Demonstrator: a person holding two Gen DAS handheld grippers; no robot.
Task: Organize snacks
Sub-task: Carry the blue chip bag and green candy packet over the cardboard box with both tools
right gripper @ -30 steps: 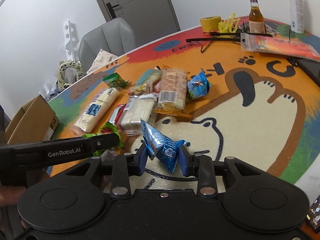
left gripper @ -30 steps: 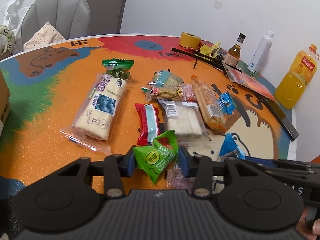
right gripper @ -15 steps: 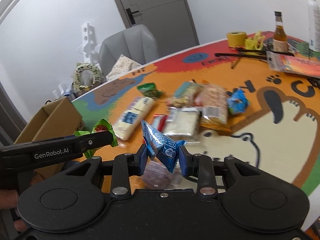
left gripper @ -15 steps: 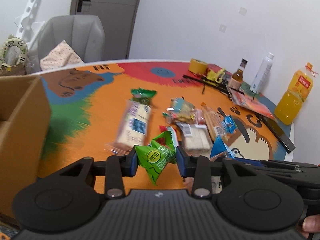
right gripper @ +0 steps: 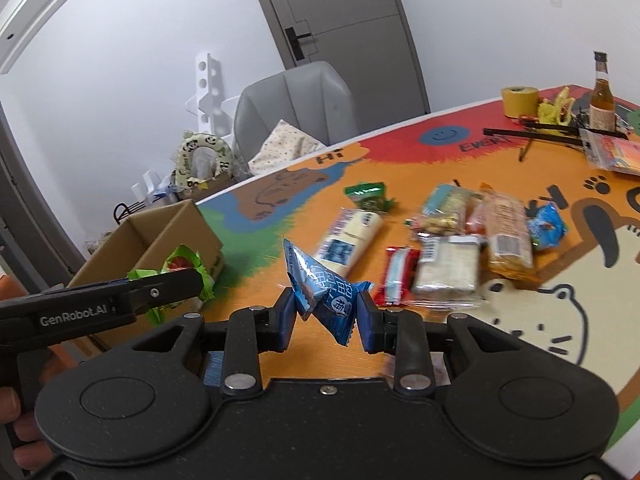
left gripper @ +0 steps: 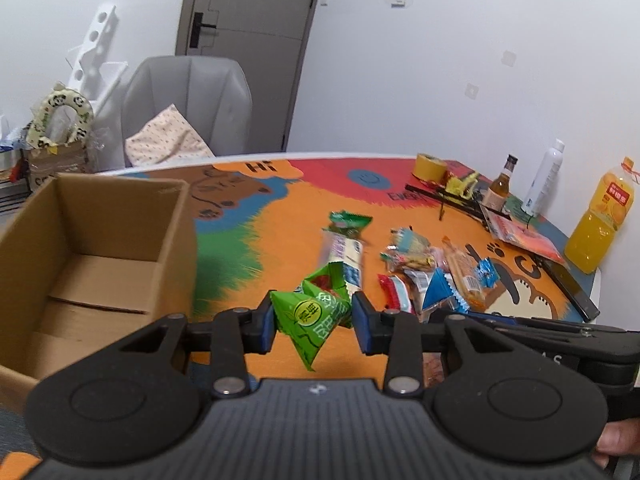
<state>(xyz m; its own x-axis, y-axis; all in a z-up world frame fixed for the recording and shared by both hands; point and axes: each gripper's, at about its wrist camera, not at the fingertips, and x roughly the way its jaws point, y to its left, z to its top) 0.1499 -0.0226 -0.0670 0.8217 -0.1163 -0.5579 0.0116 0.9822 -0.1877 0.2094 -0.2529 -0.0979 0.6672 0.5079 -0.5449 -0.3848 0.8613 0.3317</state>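
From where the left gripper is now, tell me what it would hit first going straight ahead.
Probably the long white snack pack on the table, just past the green packet the left gripper holds. Depth is unclear.

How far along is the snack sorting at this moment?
Barely started: the cardboard box shows no snacks inside. In hand: left gripper clamps a green packet, right gripper a blue packet. Left: the pile on the table, including the long white pack.
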